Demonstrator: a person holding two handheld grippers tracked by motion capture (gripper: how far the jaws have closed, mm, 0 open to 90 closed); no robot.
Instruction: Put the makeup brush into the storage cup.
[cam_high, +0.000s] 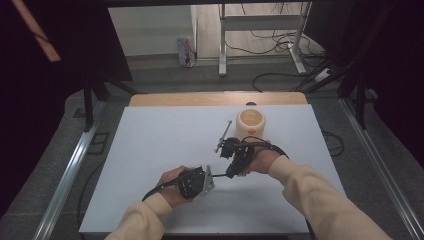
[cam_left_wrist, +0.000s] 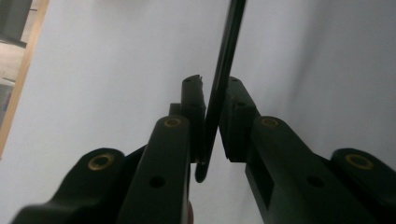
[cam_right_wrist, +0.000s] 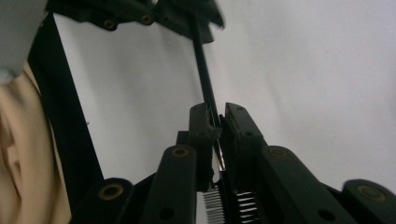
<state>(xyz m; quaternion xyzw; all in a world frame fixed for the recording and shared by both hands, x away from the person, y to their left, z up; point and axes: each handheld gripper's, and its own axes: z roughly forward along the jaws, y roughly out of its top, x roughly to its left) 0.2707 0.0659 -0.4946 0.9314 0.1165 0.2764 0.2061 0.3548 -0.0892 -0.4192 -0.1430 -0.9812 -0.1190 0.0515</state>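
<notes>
Both your grippers are on one thin black rod (cam_high: 218, 175), which runs level just above the white table (cam_high: 150, 145), a little below and right of the frame's centre in the high view. It looks like a slim utensil or brush handle; in the right gripper view fine white bristles or comb teeth sit at the bottom between the jaws, but what tool this is I cannot tell for certain.

Your left gripper (cam_left_wrist: 211, 100) is clenched on the rod's rounded end: in its own view the jaws press the black strip from both sides. Your right gripper (cam_right_wrist: 215, 122) is likewise clamped on the same rod, and the other gripper shows at the top of that frame, holding the far end.

This looks like a hand-over or a two-ended pull. To do it well, keep both wrists in line with the rod so you do not bend it. Decide which gripper keeps it, then ease the other open without twisting.

The beige cup (cam_high: 251, 124) stands just above your right hand, with a metal-handled tool (cam_high: 223, 135) lying to its left; mind both as you swing.
</notes>
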